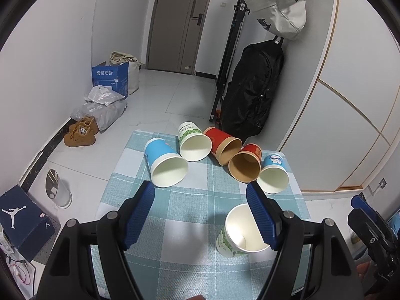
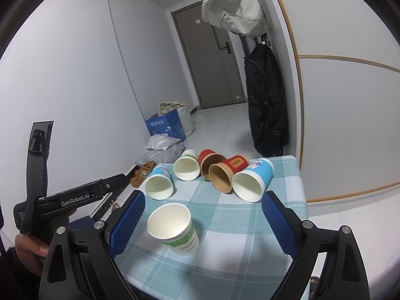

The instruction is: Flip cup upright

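A green-and-white paper cup (image 1: 240, 235) (image 2: 175, 227) stands upright on the checked cloth, near the front. Several cups lie on their sides in a row at the far end, mouths toward me: a blue one (image 1: 165, 162) (image 2: 160, 183), a green-white one (image 1: 193, 142) (image 2: 187, 166), two red-brown ones (image 1: 225, 147) (image 1: 246, 165) (image 2: 225, 177), and a blue cartoon one (image 1: 273, 173) (image 2: 252, 180). My left gripper (image 1: 200, 215) is open and empty above the cloth; its right finger overlaps the upright cup. My right gripper (image 2: 203, 225) is open, its jaws apart on either side of the upright cup without touching it.
The small table with the blue-white checked cloth (image 1: 190, 225) stands in a hallway. A black bag (image 1: 252, 90) and a beige bag (image 1: 277, 7) hang at the right. Boxes, plastic bags and brown shoes (image 1: 81, 132) lie on the floor at the left. The left gripper's body (image 2: 75, 197) shows in the right wrist view.
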